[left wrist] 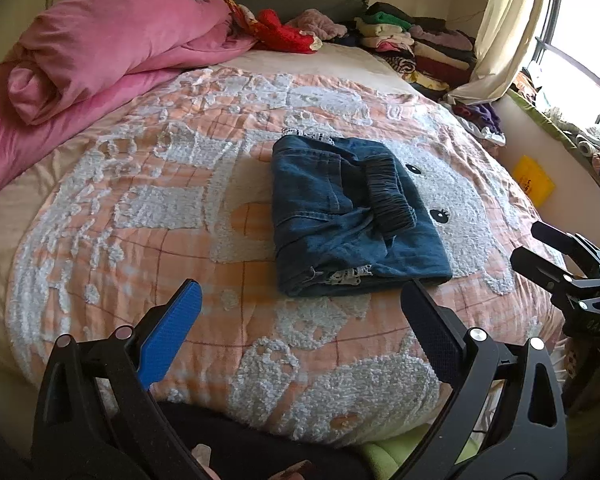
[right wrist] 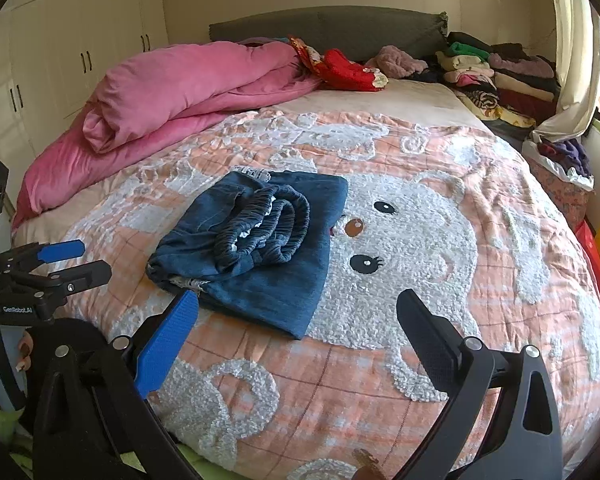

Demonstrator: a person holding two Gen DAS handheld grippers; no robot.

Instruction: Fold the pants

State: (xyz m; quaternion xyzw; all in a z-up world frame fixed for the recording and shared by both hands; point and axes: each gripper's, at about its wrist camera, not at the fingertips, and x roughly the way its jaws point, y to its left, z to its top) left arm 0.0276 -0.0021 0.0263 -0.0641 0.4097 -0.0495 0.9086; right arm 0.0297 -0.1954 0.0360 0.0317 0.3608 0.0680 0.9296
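Pants (left wrist: 352,216) of blue denim lie folded into a compact bundle in the middle of the bed, on the orange-and-white bedspread (left wrist: 140,216), with the gathered elastic waistband (right wrist: 268,220) turned up on top and a bit of white lace showing at the near edge. The bundle rests just beside the eyes of the white animal face woven into the bedspread. The left gripper (left wrist: 300,316) hovers at the near edge of the bed, its jaws spread wide with nothing between them; its dark finger tip is just short of the pants' near corner. The right gripper (right wrist: 296,320) also stands wide apart and empty, its blue finger (right wrist: 168,344) close to the bundle's near edge. A rolled pink duvet (left wrist: 112,44) lies at the far left, and stacks of folded clothes (left wrist: 420,48) sit by the headboard near the curtain (left wrist: 500,32).
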